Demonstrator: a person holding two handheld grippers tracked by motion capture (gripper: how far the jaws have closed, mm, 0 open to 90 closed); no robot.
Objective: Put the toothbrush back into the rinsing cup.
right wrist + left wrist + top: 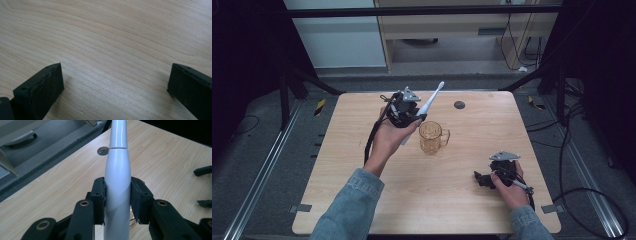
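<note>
A white electric toothbrush (430, 101) is clamped by its handle in my left gripper (414, 119), held above the table's far middle with the brush head (440, 85) pointing up and away. In the left gripper view both pads press the thick white handle (117, 192). Just right of that hand and below it stands an amber glass mug (432, 137), upright on the wood with its handle to the right. My right gripper (482, 178) rests low on the table near the front right, open, with bare wood between its jaws (115, 82).
The wooden table (362, 200) has a small dark round hole cover (459, 105) near its far edge. Black frame posts and cables stand around the table on the grey floor. The right gripper's jaw tips (203, 171) show at the right edge of the left gripper view.
</note>
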